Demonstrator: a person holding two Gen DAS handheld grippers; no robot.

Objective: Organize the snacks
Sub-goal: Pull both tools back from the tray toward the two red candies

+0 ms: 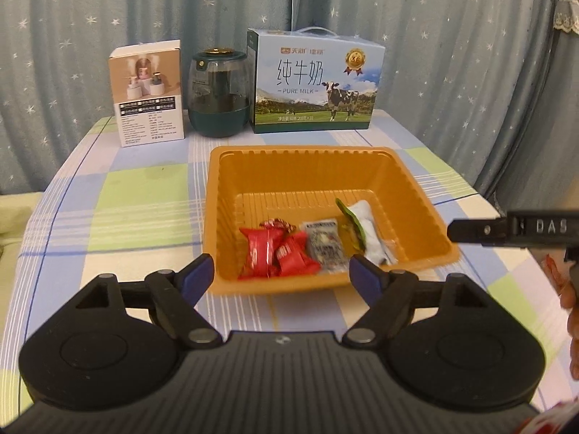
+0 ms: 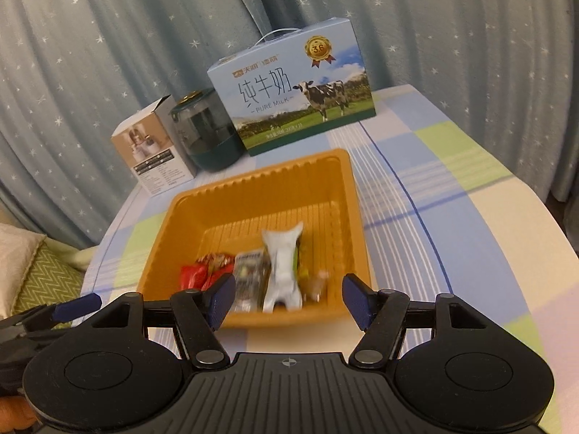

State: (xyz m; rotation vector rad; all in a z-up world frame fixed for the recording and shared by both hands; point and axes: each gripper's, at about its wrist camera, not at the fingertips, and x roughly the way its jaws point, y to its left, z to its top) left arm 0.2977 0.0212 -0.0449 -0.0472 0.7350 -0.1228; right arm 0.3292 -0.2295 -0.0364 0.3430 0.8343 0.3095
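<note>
the left gripper [image 1: 278,275] is spread and empty. the red sweets [image 1: 260,251], grey packet [image 1: 324,246] and white packet [image 1: 369,231] lie gathered in the orange tray [image 1: 427,195], so they stay together. the right gripper [image 2: 284,300] is also spread, holding nothing.

tray [image 1: 416,181]: ribbed orange plastic, slight sheen
red candy wrappers [image 1: 258,249]: glossy foil
tablecloth [image 1: 126,199]: matt checked cloth
milk carton [image 1: 315,83]: printed cardboard
</note>
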